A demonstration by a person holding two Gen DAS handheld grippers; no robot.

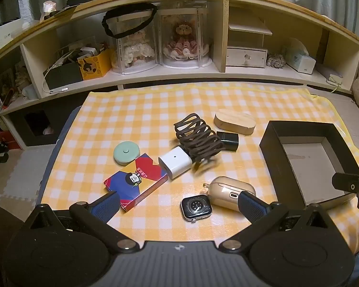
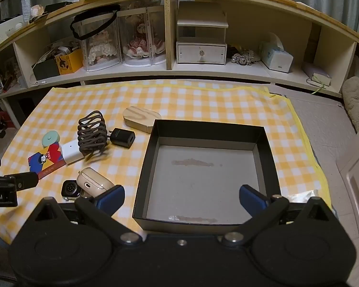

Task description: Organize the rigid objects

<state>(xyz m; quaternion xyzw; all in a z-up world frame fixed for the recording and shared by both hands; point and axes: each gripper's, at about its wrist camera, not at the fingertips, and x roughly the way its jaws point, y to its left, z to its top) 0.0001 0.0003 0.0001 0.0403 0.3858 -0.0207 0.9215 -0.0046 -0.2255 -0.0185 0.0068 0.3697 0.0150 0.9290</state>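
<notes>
On the yellow checked cloth (image 1: 136, 110) lie a card pack (image 1: 136, 181), a mint round case (image 1: 126, 154), a white charger (image 1: 176, 163) with a coiled brown cable (image 1: 198, 138), a black adapter (image 1: 228, 140), a wooden oval box (image 1: 234, 121), a beige earbud case (image 1: 227, 192) and a watch body (image 1: 196, 208). My left gripper (image 1: 178, 205) hangs open just above the watch body, holding nothing. An empty black box (image 2: 210, 129) sits to the right. My right gripper (image 2: 182, 198) is open over that box's near side, nothing between its fingers.
A long wooden shelf (image 1: 155, 76) runs behind the cloth with doll cases (image 1: 184, 43), a small drawer unit (image 2: 201, 52), a tissue box (image 2: 276, 56) and a yellow carton (image 1: 94, 65). Grey floor mats lie left (image 1: 19, 167) and right (image 2: 328, 129) of the cloth.
</notes>
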